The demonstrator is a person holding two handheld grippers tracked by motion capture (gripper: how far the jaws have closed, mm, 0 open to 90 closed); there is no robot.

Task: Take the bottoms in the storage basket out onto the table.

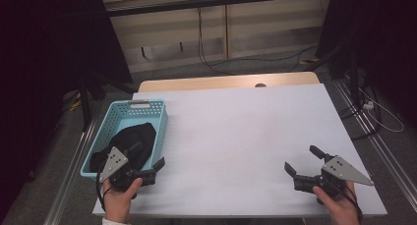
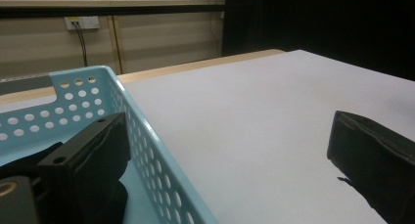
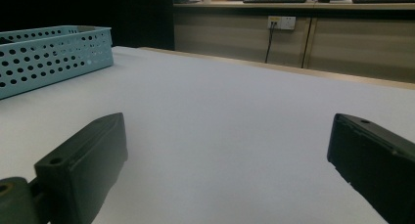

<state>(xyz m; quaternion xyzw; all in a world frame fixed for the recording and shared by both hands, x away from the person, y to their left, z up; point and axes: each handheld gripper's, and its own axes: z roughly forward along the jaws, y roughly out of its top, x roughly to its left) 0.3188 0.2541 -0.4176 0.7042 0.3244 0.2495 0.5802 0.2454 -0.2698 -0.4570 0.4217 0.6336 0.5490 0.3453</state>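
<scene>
Tabletop [image 1: 236, 131]: claws (both agape) low.

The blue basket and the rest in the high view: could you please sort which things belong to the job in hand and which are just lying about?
Job in hand:
- blue basket
- black cloth inside it
- left gripper, open, straddling the basket's wall
- right gripper, open over the white table

Lying about:
- cables on the floor

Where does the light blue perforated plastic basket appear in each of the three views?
High view: light blue perforated plastic basket at left, on the table's edge.
Left gripper view: lower left, very close.
Right gripper view: upper left, farther off.
Shared landmark: white table top.
</scene>
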